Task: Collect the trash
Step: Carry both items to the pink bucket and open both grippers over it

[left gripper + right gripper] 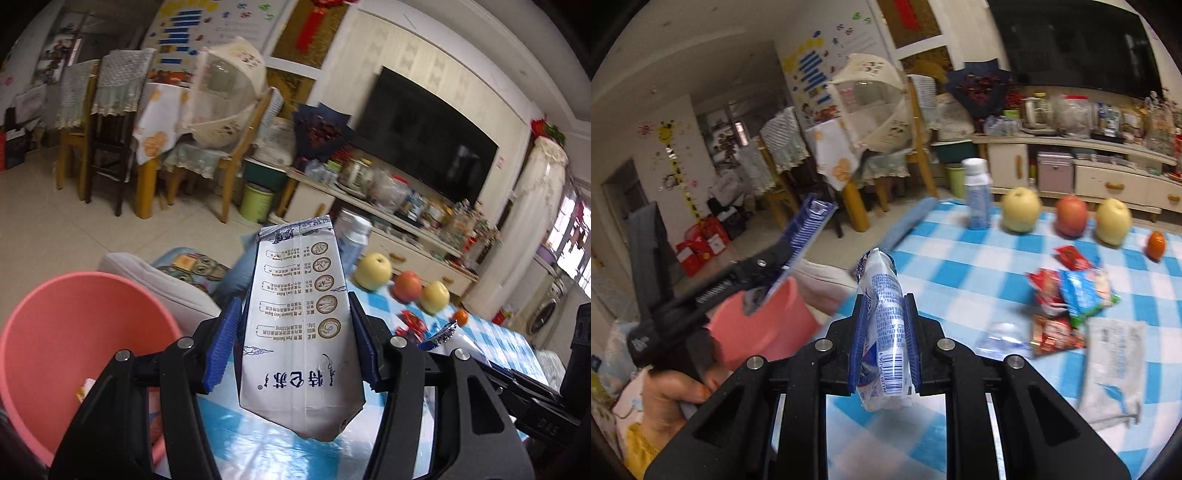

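Observation:
My left gripper [295, 317] is shut on a white milk carton [299, 332] with blue print, held above the blue-checked table [258, 443]. A pink basin [85, 343] sits just left of it, off the table's edge. My right gripper [885, 317] is shut on a crumpled white-and-blue plastic wrapper [884, 332], above the table's left edge. In the right wrist view the left gripper [809, 221] with the carton's edge shows above the pink basin [764, 325]. Red and blue snack wrappers [1067, 295] and a white pouch [1112, 369] lie on the table [960, 258].
A small white bottle [977, 192], two yellow apples [1021, 210], a red apple [1071, 216] and a small orange [1156, 243] line the table's far side. Beyond are a dining table with chairs [110, 122], a green bin [256, 201] and a TV cabinet [388, 221].

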{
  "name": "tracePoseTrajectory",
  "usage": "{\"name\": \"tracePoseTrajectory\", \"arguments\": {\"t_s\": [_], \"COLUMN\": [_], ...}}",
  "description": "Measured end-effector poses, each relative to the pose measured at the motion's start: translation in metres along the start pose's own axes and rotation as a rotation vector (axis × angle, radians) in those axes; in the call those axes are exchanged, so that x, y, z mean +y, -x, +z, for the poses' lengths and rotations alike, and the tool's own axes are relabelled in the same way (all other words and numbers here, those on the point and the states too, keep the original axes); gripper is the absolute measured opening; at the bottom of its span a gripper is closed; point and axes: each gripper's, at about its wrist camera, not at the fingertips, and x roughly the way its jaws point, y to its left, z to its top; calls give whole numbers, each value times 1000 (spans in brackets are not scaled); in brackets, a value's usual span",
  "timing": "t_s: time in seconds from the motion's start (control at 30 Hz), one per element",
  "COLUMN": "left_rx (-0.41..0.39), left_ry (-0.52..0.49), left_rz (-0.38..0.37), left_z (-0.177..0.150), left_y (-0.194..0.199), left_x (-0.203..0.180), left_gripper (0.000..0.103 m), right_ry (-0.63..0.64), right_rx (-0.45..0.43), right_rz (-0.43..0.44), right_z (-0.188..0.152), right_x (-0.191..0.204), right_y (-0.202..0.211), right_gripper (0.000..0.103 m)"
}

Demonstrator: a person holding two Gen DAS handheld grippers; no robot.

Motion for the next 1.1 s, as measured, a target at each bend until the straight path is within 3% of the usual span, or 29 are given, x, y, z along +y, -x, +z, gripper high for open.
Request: {"name": "tracePoseTrajectory", "arguments": {"t_s": [0.37, 0.57, 0.63, 0.7, 0.73, 0.87, 1.1], "left_rx": [-77, -74, -76, -92, -105, -128, -117], "left_ry": [212, 296, 297, 303, 303, 279, 192], "left_rz": [266, 353, 390, 416, 419, 416, 311], "left_z": [21, 24, 23, 24, 25, 24, 22], "left_y": [38, 46, 48, 49, 51, 53, 43], "left_x": [102, 142, 145, 150, 151, 151, 128], "left_gripper": [58, 58, 65, 78, 79, 88, 93], "right_ry": [76, 84, 80, 56, 51, 55, 83], "right_rx": [62, 120, 138, 136, 132, 111, 89], "right_rz": [193, 213, 179, 171, 160, 82, -23], "right_z": [19, 10, 3, -5, -8, -17, -29], "right_x": [120, 157, 160, 154, 152, 136, 109], "right_y": [-80, -127, -140, -141, -139, -130, -104], "right_gripper": [21, 23, 47, 63, 68, 78, 89]}}
